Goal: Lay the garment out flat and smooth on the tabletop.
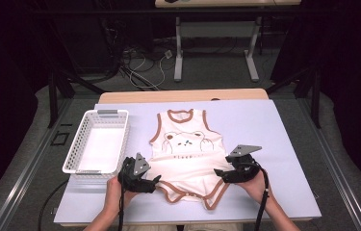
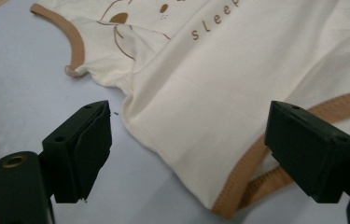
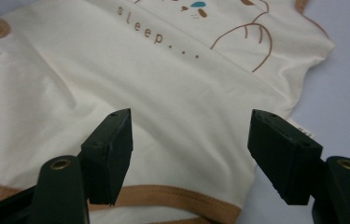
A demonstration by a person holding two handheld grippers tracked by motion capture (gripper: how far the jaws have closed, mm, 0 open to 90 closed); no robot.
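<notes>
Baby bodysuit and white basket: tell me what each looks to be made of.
Baby bodysuit: looks like soft knit cotton, cream, matte, with brown ribbed-looking trim; it wrinkles and drapes flat on the table, and stitching shows along the binding. The exact fibre cannot be told.
White basket: looks like moulded plastic, smooth with a slight sheen; its walls are a regular lattice of small openings, with a stiff rim.
</notes>
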